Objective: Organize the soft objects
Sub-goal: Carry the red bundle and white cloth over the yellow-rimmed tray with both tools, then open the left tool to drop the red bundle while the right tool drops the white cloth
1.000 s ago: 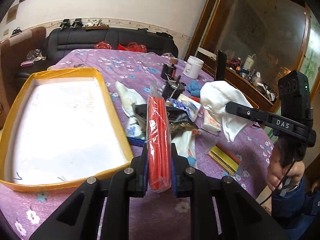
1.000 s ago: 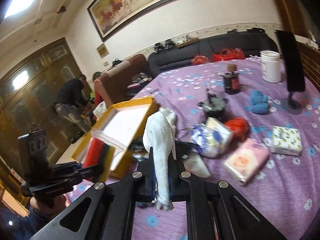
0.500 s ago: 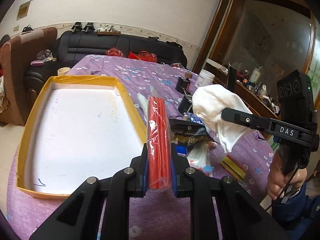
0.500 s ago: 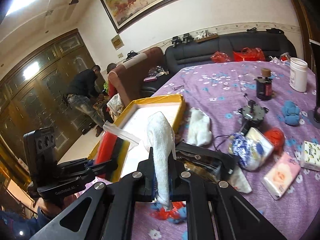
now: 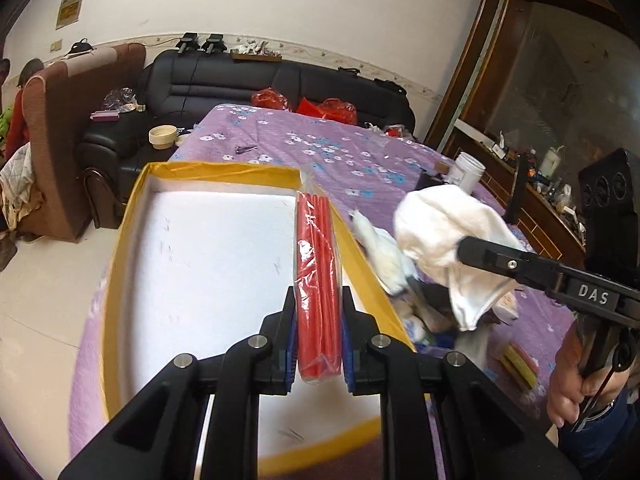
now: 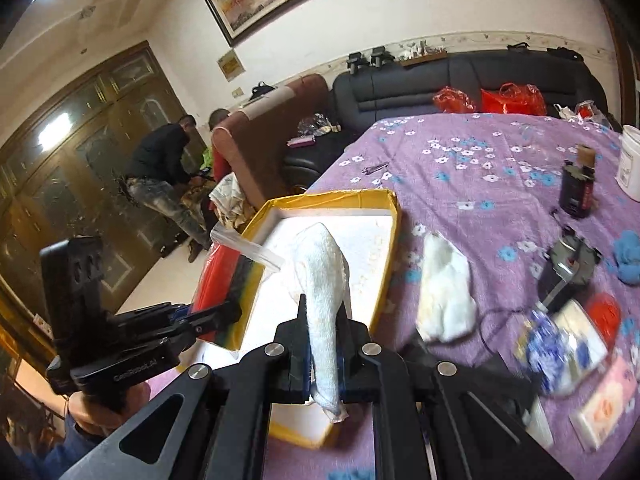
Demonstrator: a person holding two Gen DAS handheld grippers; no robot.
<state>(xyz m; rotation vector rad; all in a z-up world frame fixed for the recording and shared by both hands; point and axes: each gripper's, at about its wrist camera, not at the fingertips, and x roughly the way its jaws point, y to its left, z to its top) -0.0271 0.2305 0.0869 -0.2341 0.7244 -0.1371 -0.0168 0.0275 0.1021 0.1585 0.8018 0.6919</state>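
While the left tool (image 5: 319, 336) clamps glossy red sticks (image 5: 318, 276), the right tool (image 6: 323, 344) pinches nubby white cloth (image 6: 325, 276).

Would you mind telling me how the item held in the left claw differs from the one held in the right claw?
The red packet in the left claw is bright red, in clear plastic wrap, and stands straight and stiff. The white cloth in the right claw is unwrapped fabric, and droops limply over and below the pads. Both are pinched upright between shut claws, and both are near the yellow-rimmed box.
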